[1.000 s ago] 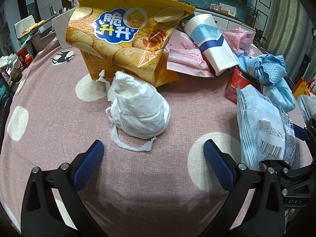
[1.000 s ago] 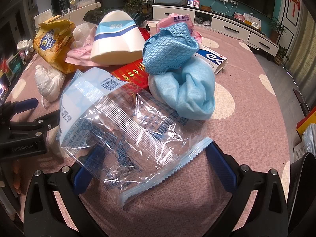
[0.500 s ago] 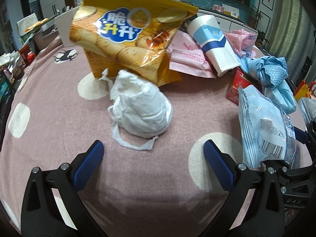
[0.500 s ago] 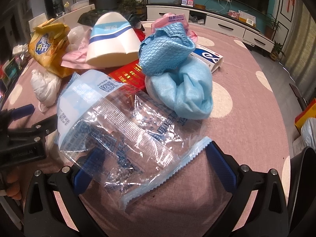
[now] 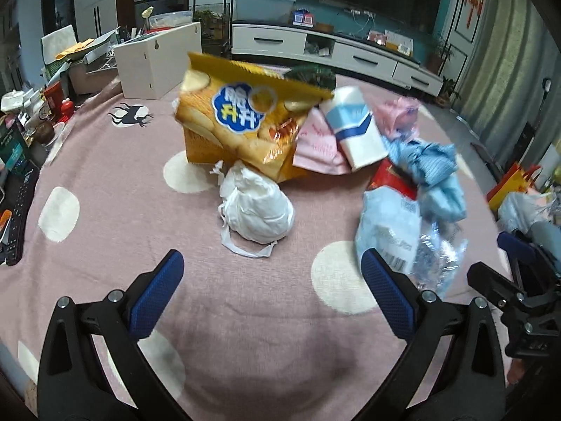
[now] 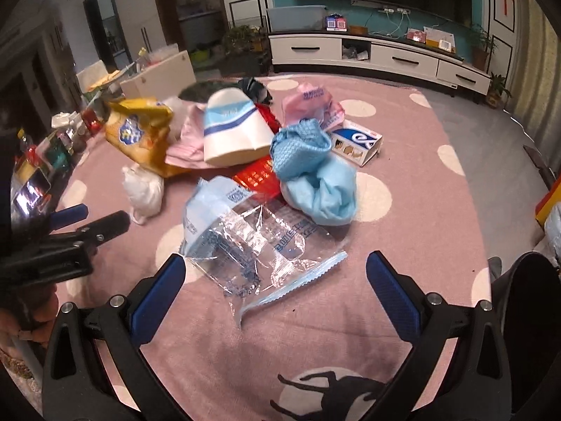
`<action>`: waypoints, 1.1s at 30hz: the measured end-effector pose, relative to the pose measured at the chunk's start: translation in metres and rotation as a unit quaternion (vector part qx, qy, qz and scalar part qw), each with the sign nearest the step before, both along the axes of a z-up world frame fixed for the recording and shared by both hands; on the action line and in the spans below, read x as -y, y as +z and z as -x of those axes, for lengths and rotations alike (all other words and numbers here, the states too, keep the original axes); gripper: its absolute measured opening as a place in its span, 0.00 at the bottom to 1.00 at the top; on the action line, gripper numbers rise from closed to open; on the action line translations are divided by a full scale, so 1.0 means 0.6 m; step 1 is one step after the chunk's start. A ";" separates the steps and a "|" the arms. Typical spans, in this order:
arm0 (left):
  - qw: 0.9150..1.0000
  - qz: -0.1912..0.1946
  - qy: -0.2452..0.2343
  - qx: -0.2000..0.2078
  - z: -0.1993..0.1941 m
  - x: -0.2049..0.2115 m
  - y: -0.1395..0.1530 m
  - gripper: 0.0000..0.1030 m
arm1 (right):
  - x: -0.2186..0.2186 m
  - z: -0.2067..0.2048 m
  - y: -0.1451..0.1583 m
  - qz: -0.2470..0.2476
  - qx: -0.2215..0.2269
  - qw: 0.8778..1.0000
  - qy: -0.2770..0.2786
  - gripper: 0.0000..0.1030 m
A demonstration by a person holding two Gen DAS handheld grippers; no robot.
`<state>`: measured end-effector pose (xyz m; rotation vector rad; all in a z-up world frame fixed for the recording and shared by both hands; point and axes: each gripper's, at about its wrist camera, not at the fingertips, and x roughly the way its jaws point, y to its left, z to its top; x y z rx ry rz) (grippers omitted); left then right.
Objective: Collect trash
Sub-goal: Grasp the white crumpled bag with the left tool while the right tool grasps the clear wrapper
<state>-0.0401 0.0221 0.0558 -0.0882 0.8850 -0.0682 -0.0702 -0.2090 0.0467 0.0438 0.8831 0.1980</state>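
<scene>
A heap of trash lies on a pink spotted tablecloth [image 5: 105,182]. A crumpled white bag [image 5: 257,207] sits ahead of my left gripper [image 5: 270,280], which is open and empty. Behind it stand a yellow chip bag [image 5: 242,119], a white-and-blue cup [image 5: 354,129] and pink wrappers [image 5: 319,147]. A clear blue-printed plastic wrapper [image 6: 252,235] lies flat just beyond my right gripper [image 6: 273,280], open with nothing between its fingers. Crumpled blue cloths [image 6: 315,172] and a red packet [image 6: 259,175] lie behind the wrapper.
A white box [image 5: 157,63] stands at the table's far left edge, with bottles and clutter [image 5: 38,112] beside it. A small white-and-blue carton [image 6: 357,142] lies right of the heap. A TV cabinet [image 6: 378,59] runs along the far wall. Coloured bags [image 5: 512,189] sit at the right.
Both grippers have pulled back and risen, so the trash heap looks smaller and farther. The clear wrapper, earlier reaching between the right fingers, now lies ahead of them. Both stay open.
</scene>
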 end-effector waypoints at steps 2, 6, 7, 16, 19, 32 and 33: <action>1.000 0.013 -0.002 0.008 0.007 -0.009 0.015 0.98 | 0.006 -0.003 0.012 -0.010 -0.002 1.000 -0.011 0.98; 1.000 0.012 -0.008 0.028 0.018 -0.012 0.040 0.98 | 0.010 -0.032 0.043 -0.018 -0.016 0.999 -0.034 0.98; 0.999 0.013 -0.009 0.032 0.021 -0.013 0.046 0.98 | 0.008 -0.037 0.052 -0.013 -0.013 0.999 -0.031 0.98; 0.999 0.002 -0.011 0.030 0.022 0.008 0.066 0.98 | -0.001 -0.048 0.046 -0.012 -0.006 1.000 -0.012 0.98; 0.999 0.007 -0.005 0.035 0.015 0.015 0.078 0.98 | 0.003 -0.048 0.044 -0.008 -0.003 1.000 -0.013 0.98; 0.999 0.035 -0.008 0.023 0.005 0.047 0.077 0.98 | 0.059 -0.037 0.057 -0.062 0.007 0.997 -0.047 0.98; 0.999 0.036 -0.009 0.021 0.005 0.049 0.077 0.98 | 0.061 -0.038 0.054 -0.065 0.004 0.997 -0.049 0.98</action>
